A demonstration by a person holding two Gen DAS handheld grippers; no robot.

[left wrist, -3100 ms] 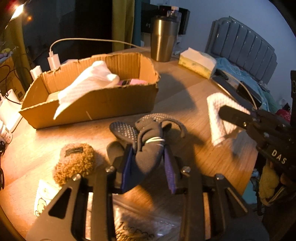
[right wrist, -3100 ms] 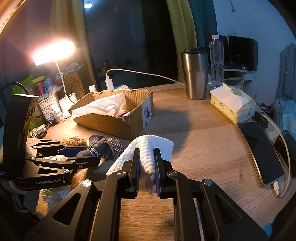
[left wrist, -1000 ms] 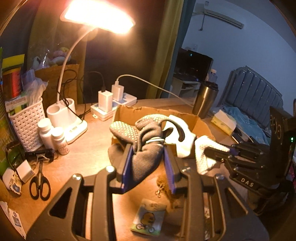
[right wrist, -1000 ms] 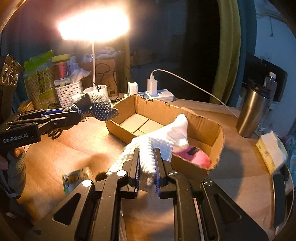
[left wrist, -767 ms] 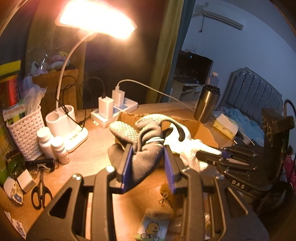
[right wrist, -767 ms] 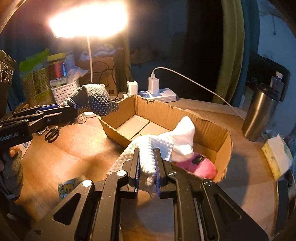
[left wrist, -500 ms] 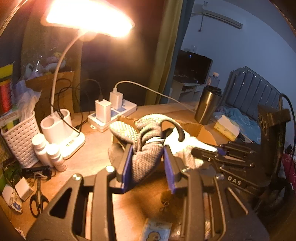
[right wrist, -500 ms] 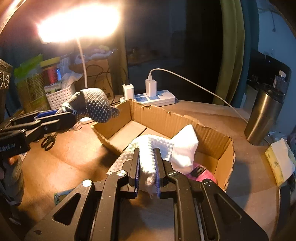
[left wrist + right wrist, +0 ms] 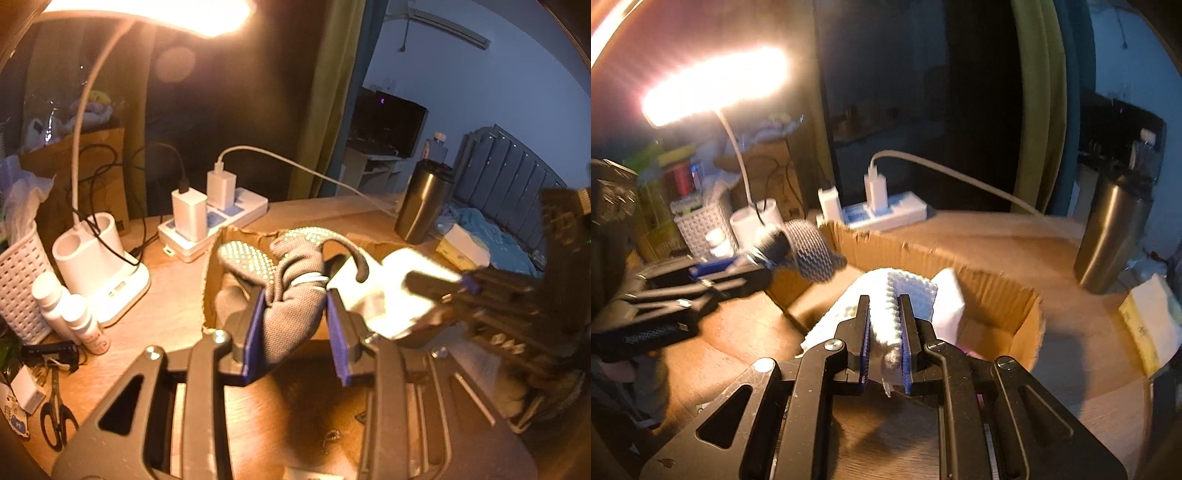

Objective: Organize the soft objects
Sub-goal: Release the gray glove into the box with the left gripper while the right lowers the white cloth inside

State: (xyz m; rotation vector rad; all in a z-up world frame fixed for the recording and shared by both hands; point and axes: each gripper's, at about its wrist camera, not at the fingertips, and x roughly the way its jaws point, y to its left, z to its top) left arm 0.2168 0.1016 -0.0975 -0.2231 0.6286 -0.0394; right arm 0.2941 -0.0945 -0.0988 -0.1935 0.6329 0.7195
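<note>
Left gripper (image 9: 295, 325) clamps the glove (image 9: 291, 295), right gripper (image 9: 885, 343) pinches the cloth (image 9: 897, 291), seemingly over the box (image 9: 997, 295).

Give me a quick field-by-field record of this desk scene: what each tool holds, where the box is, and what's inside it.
left tool: shut on grey dotted glove, held at the box's near left corner
right tool: shut on white textured cloth, over the box
cardboard box: open, on the wooden desk
box contents: white folded cloth; a pink item, mostly hidden
lamp: lit

Glaring desk lamp (image 9: 147, 11) — blurred, fisheye-warped
</note>
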